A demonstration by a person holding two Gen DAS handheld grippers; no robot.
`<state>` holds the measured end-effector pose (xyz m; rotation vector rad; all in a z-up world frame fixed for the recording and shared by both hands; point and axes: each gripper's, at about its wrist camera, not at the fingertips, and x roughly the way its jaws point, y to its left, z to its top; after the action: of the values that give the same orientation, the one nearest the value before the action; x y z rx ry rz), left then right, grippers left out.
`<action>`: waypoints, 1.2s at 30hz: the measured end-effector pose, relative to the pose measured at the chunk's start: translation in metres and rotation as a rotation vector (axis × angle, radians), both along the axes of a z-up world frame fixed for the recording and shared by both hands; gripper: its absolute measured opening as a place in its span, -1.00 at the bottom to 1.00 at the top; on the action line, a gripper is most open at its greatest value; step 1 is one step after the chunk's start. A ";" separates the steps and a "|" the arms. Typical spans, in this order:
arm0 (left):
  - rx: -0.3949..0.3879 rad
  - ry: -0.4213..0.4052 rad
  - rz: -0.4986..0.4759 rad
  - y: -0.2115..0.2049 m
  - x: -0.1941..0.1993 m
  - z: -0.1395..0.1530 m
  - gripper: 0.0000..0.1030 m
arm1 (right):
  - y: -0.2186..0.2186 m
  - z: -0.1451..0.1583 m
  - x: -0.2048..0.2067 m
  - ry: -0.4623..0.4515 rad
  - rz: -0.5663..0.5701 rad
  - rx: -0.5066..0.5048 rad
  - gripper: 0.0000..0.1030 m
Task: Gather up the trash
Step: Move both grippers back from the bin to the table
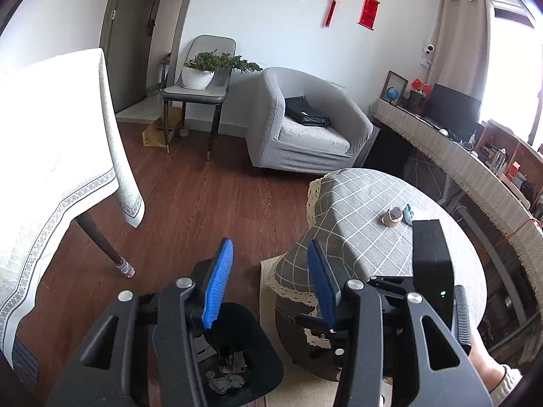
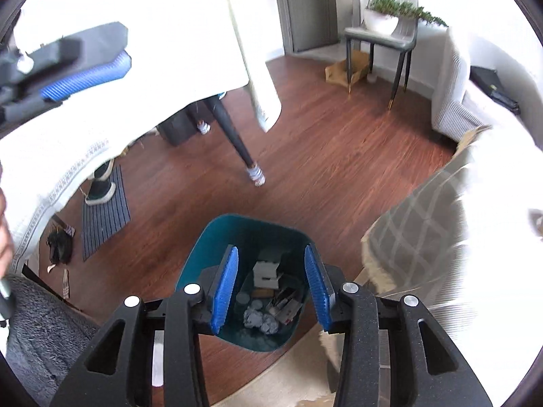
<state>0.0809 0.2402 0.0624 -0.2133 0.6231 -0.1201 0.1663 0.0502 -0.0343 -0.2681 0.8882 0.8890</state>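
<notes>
A teal trash bin point(image 2: 217, 237) stands on the wood floor beside the low table; it holds crumpled paper point(image 2: 259, 320), small boxes and wrappers. My right gripper point(image 2: 271, 283) is open and empty, directly above the bin. The bin also shows in the left wrist view point(image 1: 268, 356), low and dark. My left gripper point(image 1: 269, 283) is open and empty, above the floor between the bin and the low table with the grey checked cloth point(image 1: 339, 217). On that table lie a torn cardboard tape roll point(image 1: 393, 216) and a small blue item point(image 1: 409, 213). The left gripper's finger point(image 2: 85, 73) shows at the right view's upper left.
A dining table with a white cloth point(image 1: 51, 156) and dark leg point(image 1: 101, 240) stands left. A grey armchair point(image 1: 305, 129), a chair with a potted plant point(image 1: 200, 74) and a long desk point(image 1: 458, 149) line the far side. A cream rug point(image 2: 288, 380) lies under the low table.
</notes>
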 end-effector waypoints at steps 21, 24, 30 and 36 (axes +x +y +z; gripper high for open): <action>0.037 0.016 -0.143 -0.115 0.083 -0.012 0.35 | -0.131 0.047 0.065 -0.085 -0.145 0.058 -0.20; 0.049 0.022 -0.166 -0.133 0.093 -0.017 0.42 | -0.153 0.052 0.075 -0.088 -0.173 0.067 -0.19; 0.117 0.023 -0.256 -0.176 0.108 -0.023 0.54 | -0.186 0.054 0.085 -0.100 -0.212 0.065 -0.19; 0.164 0.044 -0.327 -0.210 0.121 -0.037 0.55 | -0.224 0.053 0.096 -0.112 -0.254 0.068 -0.19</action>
<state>0.2020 0.0301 0.0251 0.0459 0.7050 -0.3785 0.2624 -0.1734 0.0189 -0.1413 0.7668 0.6604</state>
